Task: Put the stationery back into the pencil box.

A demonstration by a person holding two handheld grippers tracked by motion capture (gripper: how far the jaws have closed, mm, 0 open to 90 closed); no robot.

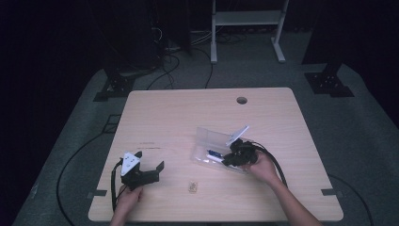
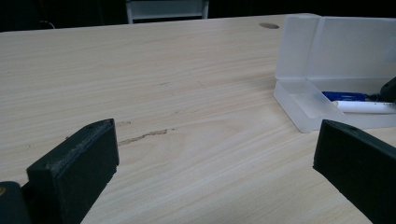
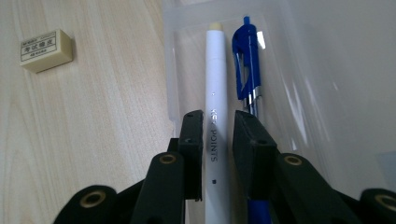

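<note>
An open clear plastic box (image 1: 205,139) lies right of the table's middle, lid raised. Inside it a white pen (image 3: 217,70) and a blue pen (image 3: 246,60) lie side by side. My right gripper (image 3: 218,116) reaches into the box (image 3: 170,70), its jaws on either side of the white pen with a thin gap at one pad, so it is open. In the high view that gripper (image 1: 229,157) sits at the box's near end. My left gripper (image 1: 149,161) rests on the table at the front left, jaws wide open and bare (image 2: 215,163). It faces the box (image 2: 299,107).
A small cream eraser (image 1: 192,186) lies on the wood near the front edge, left of the box (image 3: 45,50). The table has a cable hole (image 1: 242,100) at the back. Cables trail from both grippers.
</note>
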